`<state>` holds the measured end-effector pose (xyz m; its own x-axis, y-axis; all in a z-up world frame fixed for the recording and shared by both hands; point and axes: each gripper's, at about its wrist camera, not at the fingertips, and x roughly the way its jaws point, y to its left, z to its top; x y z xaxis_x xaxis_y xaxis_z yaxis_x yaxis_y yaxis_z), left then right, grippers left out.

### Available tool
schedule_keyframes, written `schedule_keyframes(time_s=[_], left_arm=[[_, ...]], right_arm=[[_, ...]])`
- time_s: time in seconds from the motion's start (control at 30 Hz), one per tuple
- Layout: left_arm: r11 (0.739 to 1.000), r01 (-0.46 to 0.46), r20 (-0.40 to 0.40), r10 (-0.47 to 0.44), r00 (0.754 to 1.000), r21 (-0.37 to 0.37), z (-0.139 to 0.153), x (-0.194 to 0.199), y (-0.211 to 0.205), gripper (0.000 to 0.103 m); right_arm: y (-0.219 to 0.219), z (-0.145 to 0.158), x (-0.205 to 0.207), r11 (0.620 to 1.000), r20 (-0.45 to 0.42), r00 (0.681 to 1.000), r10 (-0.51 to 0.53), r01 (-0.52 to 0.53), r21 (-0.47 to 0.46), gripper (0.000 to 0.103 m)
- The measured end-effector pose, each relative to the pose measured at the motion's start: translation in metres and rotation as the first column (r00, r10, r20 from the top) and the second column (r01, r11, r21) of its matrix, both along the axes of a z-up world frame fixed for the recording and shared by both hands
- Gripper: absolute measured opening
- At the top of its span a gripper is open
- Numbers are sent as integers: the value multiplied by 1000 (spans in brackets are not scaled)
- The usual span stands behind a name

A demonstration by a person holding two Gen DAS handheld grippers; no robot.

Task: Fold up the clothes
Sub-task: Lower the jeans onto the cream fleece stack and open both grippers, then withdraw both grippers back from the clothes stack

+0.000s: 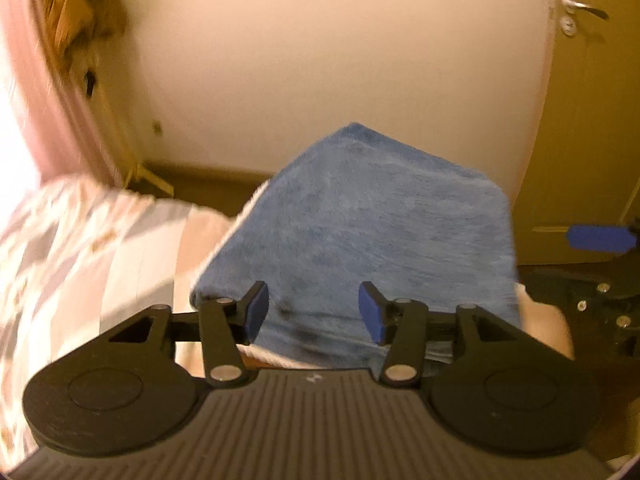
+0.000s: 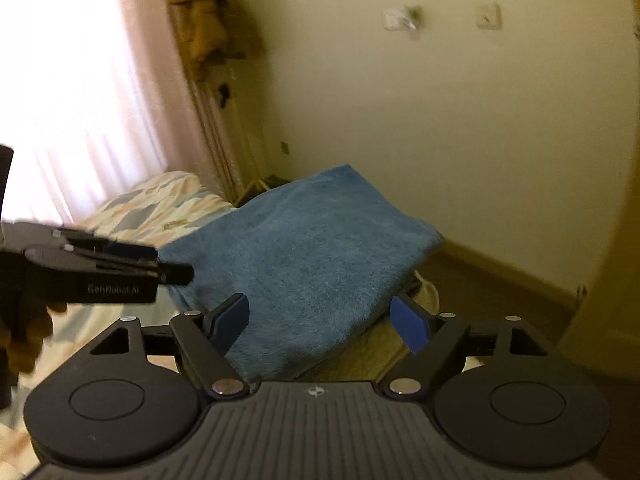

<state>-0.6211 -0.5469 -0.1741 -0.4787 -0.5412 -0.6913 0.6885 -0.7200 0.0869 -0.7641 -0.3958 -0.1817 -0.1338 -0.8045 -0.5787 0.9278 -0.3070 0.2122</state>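
Blue towel [image 1: 360,216] folded on bed [image 1: 80,240], just ahead of both spread, empty claws.

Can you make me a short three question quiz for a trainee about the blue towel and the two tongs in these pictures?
1. True or false: the left tongs are clamped shut on the blue towel.
2. Where does the towel lie? A) on the floor B) on the patterned bed cover C) hung on the door handle
3. Fill in: the right tongs are ____, with the towel showing between the blue pads.

Key:
1. False. Their jaws stand apart, with nothing gripped.
2. B. It lies folded on the bed, one end reaching the bed's edge.
3. Open.
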Motion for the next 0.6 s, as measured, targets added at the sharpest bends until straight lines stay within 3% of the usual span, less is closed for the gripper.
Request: schedule_keyframes(time_s=[0.1,0.23,0.47,0.6], left_arm=[[997,-45,6,44,999,62,23,4,17,54],[992,-99,45,96,994,74,48,10,40,65],[981,-164,86,156,984,104,72,17,57,68],[969,-218,94,207,974,116,79,24,63,83]], right_arm=[[12,22,-1,999,57,998,-29,28,32,87],[27,40,0,996,113,992,-51,43,73,88],[37,53,4,989,145,988,-44,22,148,90],[39,62,12,986,152,988,-27,2,164,93]])
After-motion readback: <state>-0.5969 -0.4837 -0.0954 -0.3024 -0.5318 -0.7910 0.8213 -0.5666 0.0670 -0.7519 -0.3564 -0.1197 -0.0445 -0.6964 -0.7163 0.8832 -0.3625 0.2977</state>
